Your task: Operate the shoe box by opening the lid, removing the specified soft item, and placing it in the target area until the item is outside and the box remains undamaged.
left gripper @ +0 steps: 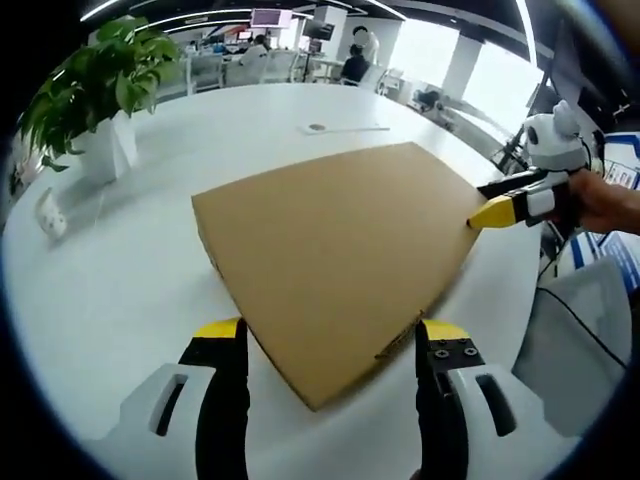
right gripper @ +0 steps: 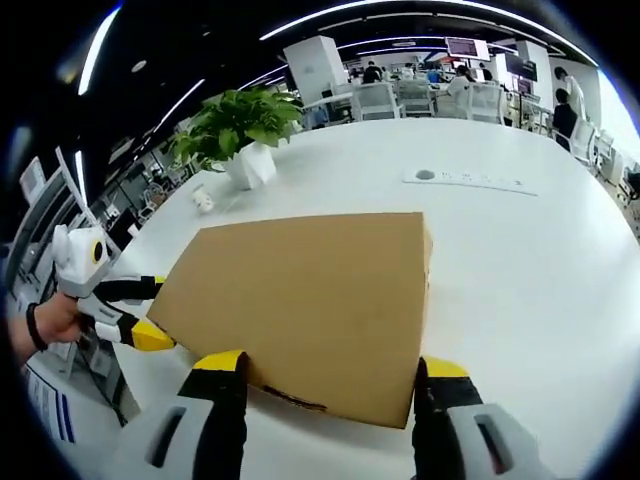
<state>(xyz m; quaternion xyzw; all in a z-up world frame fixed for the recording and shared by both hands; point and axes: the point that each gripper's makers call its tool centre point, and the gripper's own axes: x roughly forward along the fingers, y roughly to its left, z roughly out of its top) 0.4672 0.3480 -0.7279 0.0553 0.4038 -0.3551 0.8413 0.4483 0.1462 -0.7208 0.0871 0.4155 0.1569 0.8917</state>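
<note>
Two grippers of mine, the left gripper [left gripper: 332, 345] and the right gripper [right gripper: 330, 375], stand wide open holding nothing, straddling opposite ends of the closed shoe box [left gripper: 340, 255] on the white table [left gripper: 120, 270], where I judge a crooked bite could crease the lid.

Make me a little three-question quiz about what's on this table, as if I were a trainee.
1. True or false: the lid of the shoe box is already lifted off.
2. Which stands on the white table beyond the box? A) a potted plant B) a kettle C) a laptop
3. Fill in: the tips of the left tongs and right tongs are coloured ____.

Key: 1 false, the box lies shut. 2 A, the potted plant. 3 yellow.
</note>
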